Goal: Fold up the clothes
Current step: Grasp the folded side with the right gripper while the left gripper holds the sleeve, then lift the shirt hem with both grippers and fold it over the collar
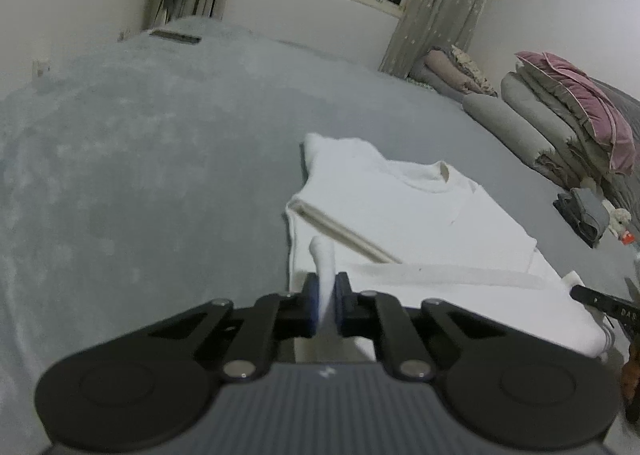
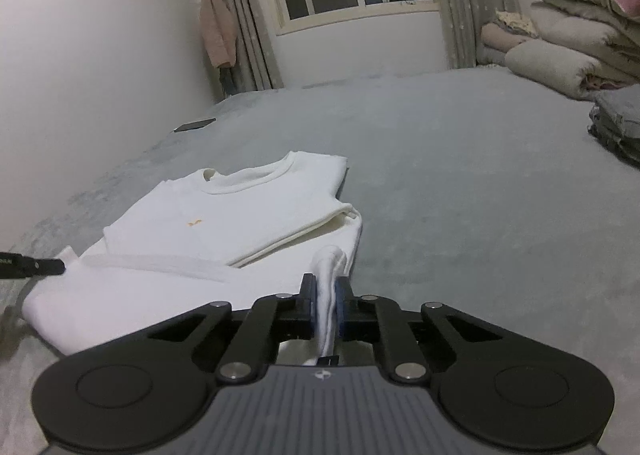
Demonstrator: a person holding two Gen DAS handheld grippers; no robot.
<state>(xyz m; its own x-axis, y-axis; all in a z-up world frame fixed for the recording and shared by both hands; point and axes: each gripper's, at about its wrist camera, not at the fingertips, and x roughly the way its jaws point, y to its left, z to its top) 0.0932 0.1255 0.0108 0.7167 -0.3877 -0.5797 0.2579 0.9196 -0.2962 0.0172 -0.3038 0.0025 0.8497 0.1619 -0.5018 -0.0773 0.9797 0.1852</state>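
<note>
Left gripper point(image 1: 327, 305), right gripper point(image 2: 327, 307): each clamped on shirt point(image 1: 420, 207) hem corner. Next, probably: lift together, fold toward collar point(image 2: 244, 179).

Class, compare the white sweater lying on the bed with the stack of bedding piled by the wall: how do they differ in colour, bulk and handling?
The white sweater is plain white; the stack of bedding is grey with a pink piece on top. The sweater lies flat and thin; the bedding is piled high. The sweater's near edge is pinched by the left gripper and right gripper; nothing touches the bedding. Both rest on the grey bed.
</note>
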